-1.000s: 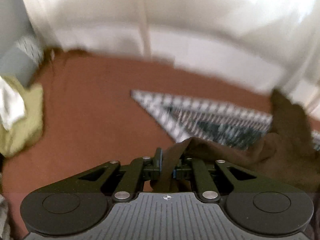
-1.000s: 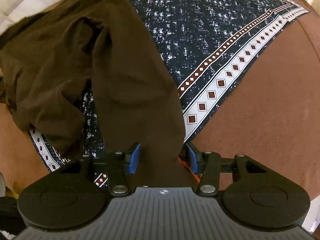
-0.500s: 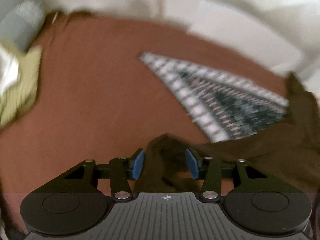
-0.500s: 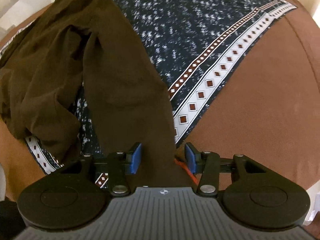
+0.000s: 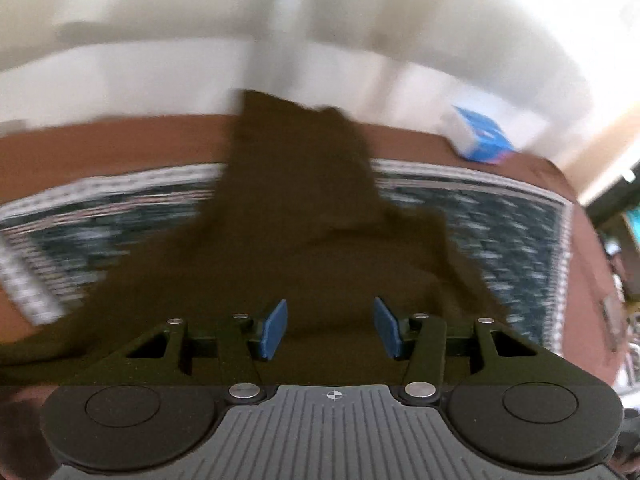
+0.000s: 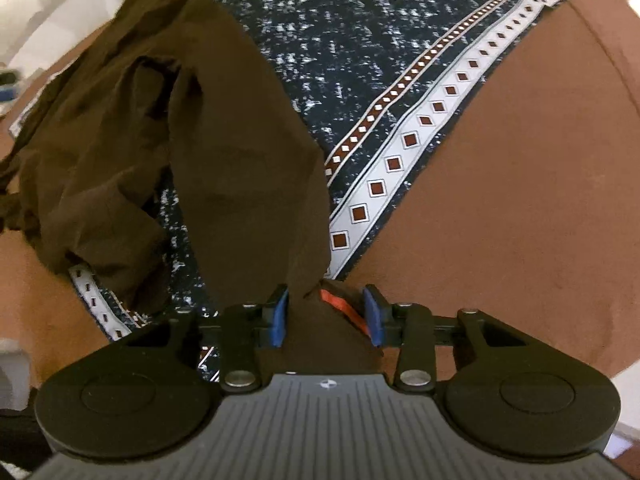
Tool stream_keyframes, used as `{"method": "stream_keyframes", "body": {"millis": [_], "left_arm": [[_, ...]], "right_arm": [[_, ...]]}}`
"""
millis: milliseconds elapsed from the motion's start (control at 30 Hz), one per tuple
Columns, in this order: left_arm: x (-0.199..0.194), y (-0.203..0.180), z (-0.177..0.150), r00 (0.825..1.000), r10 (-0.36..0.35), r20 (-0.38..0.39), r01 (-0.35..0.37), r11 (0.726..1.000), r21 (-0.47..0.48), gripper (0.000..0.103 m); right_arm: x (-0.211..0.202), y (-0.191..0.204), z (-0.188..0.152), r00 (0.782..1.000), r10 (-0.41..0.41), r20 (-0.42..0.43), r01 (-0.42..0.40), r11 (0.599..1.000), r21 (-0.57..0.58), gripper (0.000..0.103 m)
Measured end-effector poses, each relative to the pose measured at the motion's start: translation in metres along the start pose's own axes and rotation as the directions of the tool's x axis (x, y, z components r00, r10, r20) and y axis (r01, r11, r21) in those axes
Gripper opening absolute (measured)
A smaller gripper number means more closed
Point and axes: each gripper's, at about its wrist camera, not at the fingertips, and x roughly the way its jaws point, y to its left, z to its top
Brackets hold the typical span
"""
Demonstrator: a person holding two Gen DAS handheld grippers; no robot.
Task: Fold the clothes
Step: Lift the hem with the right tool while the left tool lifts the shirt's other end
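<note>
Left wrist view: left gripper (image 5: pixel 330 330) had let go of the dark brown crumpled garment (image 5: pixel 304 248) and swung across, jaws now spread over it. Garment lay bunched on the navy patterned cloth (image 6: pixel 360 60) covering the brown bed surface (image 6: pixel 520 200), near its front edge. Right gripper (image 6: pixel 326 316) was closing on a garment corner, pads not yet pressing. Looks like a regrasp before spreading flat.

A brown bed (image 6: pixel 520 200) lies under the tool, with a patterned navy cloth (image 6: pixel 360 40) spread ahead. Beyond, blurred white walls (image 5: pixel 160 20) glow brightly; a blue box (image 5: pixel 484 136) sits far right.
</note>
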Motion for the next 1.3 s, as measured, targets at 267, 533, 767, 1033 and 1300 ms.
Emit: {"method": "stream_keyframes", "body": {"millis": [267, 533, 767, 1033, 1300], "left_arm": [[0.112, -0.111, 0.035, 0.998, 0.025, -0.060, -0.027, 0.999, -0.033, 0.064], [0.184, -0.153, 0.052, 0.967, 0.199, -0.161, -0.196, 0.980, 0.037, 0.063], [0.207, -0.151, 0.053, 0.942, 0.265, -0.207, -0.265, 0.964, 0.027, 0.014], [0.169, -0.146, 0.072, 0.973, 0.207, -0.101, -0.213, 0.976, -0.052, 0.000], [0.155, -0.164, 0.100, 0.987, 0.142, 0.070, -0.134, 0.985, -0.106, 0.000]], "right_arm": [[-0.007, -0.029, -0.007, 0.992, 0.125, 0.020, -0.124, 0.992, -0.025, 0.044], [-0.005, -0.047, -0.011, 0.979, 0.204, 0.024, -0.203, 0.978, -0.040, 0.044], [0.000, -0.059, -0.010, 0.967, 0.254, 0.008, -0.254, 0.967, -0.023, 0.045], [-0.020, -0.080, 0.001, 0.949, 0.313, 0.031, -0.314, 0.949, 0.024, 0.005], [-0.094, -0.136, 0.065, 0.948, 0.209, 0.239, -0.213, 0.977, -0.007, 0.005]]}}
